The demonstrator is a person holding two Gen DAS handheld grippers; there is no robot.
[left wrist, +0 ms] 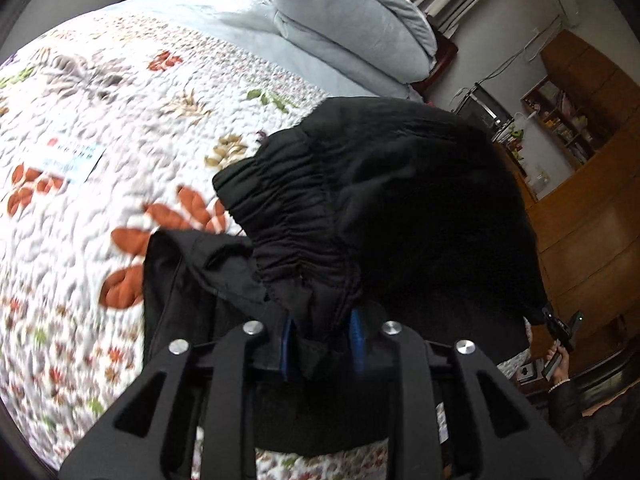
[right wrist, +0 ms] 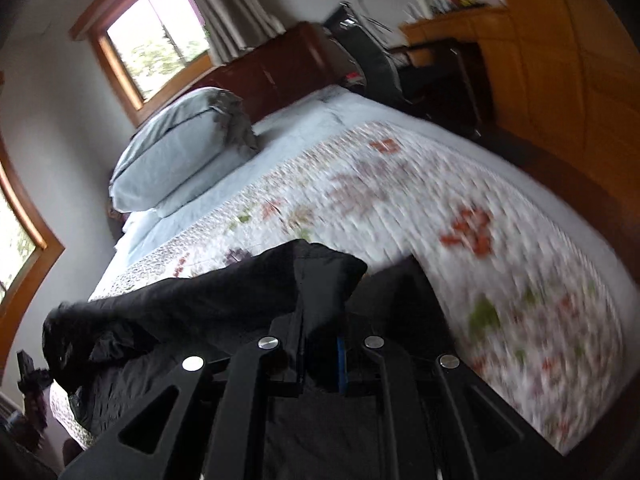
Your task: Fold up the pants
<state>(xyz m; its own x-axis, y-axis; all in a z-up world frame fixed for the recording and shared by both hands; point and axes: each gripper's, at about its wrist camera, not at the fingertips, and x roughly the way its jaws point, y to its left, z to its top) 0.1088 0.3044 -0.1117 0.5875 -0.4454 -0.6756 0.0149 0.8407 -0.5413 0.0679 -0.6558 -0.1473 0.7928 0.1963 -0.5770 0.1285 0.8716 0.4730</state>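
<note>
Black pants (left wrist: 392, 200) with a gathered elastic waistband hang lifted above the floral quilt. My left gripper (left wrist: 322, 340) is shut on the waistband fabric, which bunches between its blue pads. In the right wrist view the pants (right wrist: 224, 300) stretch to the left as a raised black band. My right gripper (right wrist: 320, 360) is shut on a fold of the same black cloth. The right gripper also shows small at the right edge of the left wrist view (left wrist: 560, 322), holding the cloth's far end. More black cloth lies under both grippers.
The bed has a white quilt (left wrist: 100, 120) with orange and green leaf prints. Folded light blue bedding (left wrist: 352, 28) is stacked at the head of the bed (right wrist: 180, 148). Wooden wardrobes (left wrist: 592, 208) and a cluttered desk (right wrist: 440, 20) stand beside the bed.
</note>
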